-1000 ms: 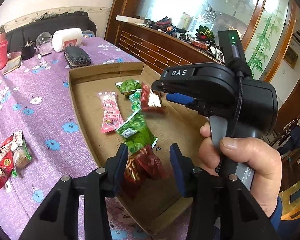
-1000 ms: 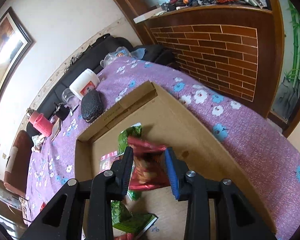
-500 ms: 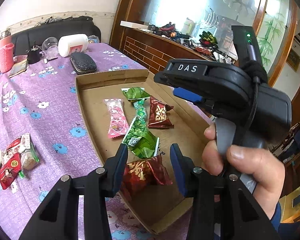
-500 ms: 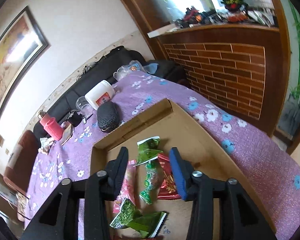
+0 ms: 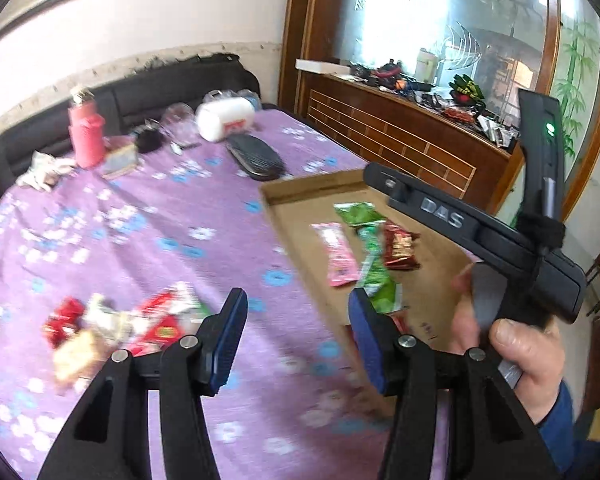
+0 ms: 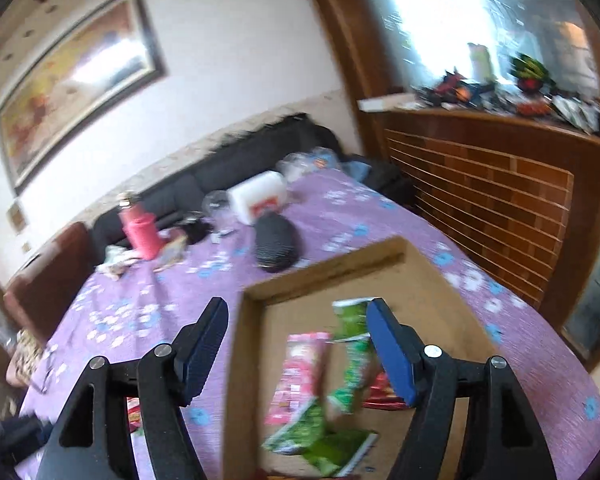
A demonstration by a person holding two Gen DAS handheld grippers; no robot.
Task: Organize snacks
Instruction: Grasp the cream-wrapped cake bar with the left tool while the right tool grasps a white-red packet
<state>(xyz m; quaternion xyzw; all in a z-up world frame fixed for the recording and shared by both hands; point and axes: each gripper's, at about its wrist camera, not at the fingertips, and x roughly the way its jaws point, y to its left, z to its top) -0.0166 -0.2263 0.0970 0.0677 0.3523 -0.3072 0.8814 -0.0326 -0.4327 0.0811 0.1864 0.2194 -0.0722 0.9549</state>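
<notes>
A shallow cardboard tray point(image 5: 300, 236) lies on the purple flowered tablecloth and holds a pink packet point(image 5: 338, 254), green packets point(image 5: 374, 276) and a red packet point(image 5: 398, 246). A loose pile of red and beige snack packets point(image 5: 112, 326) lies on the cloth left of the tray. My left gripper point(image 5: 296, 336) is open and empty, above the cloth between pile and tray. My right gripper point(image 6: 298, 354) is open and empty above the tray's point(image 6: 324, 272) left rim, over the pink packet point(image 6: 300, 372) and green packets point(image 6: 352, 356). The right gripper's body and the hand holding it point(image 5: 512, 340) show in the left wrist view.
At the table's far end stand a pink bottle point(image 5: 85, 136), a white jar on its side point(image 5: 224, 118), a black brush point(image 5: 256, 156) and small clutter. A dark sofa point(image 6: 228, 176) runs behind the table. A brick-fronted wooden counter point(image 6: 488, 184) stands to the right.
Both grippers have opened wide and swung left. The right gripper let go of the red packet, which now lies in the tray. The left view has shifted toward the loose pile.
</notes>
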